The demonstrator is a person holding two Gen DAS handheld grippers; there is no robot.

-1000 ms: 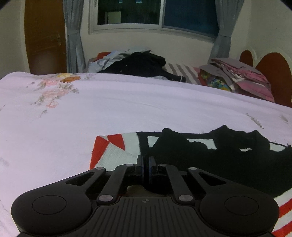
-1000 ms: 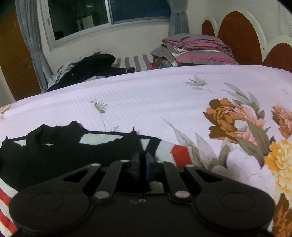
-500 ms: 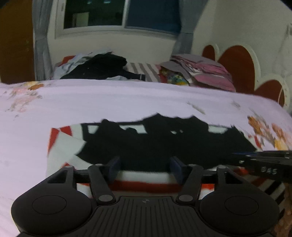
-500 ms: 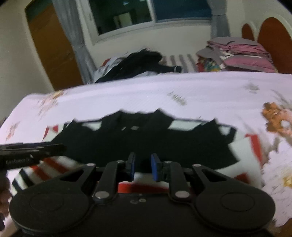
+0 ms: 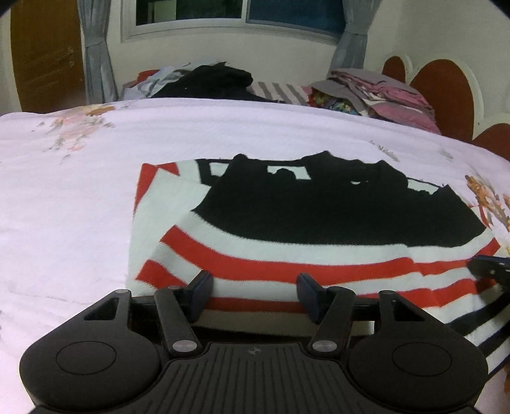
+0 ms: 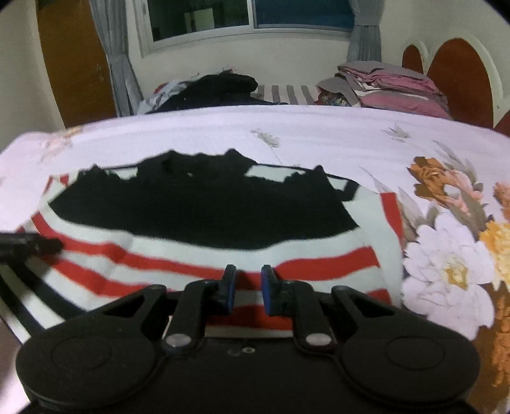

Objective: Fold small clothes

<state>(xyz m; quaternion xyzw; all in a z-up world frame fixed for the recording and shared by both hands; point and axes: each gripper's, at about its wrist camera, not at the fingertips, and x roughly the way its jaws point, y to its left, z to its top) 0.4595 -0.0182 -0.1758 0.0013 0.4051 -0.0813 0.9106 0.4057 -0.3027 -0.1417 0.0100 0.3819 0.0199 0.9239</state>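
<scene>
Lying flat on the bedspread is one sweater, black across its far part and banded in red and white stripes nearer the cameras, with thin black stripes at the near hem. From the left wrist view three red bands can be counted across its middle. A white sleeve with a red cuff is folded in at each side, two sleeves in all.

One left gripper hovers over the near edge of the sweater with its jaws spread wide and nothing between them. One right gripper sits over the same near edge, further toward the sweater's right side; its two blue-padded fingers stand a narrow gap apart, released, with striped cloth showing through the gap but not pinched. Each gripper's dark tip pokes into the edge of the other's view: the right one at, the left one at.

At the far side of the bed lie two heaps: one loose dark pile of clothes and one stack of folded pink and grey laundry. Behind them are one window flanked by two grey curtains, one door on the left, and a scalloped headboard on the right.
</scene>
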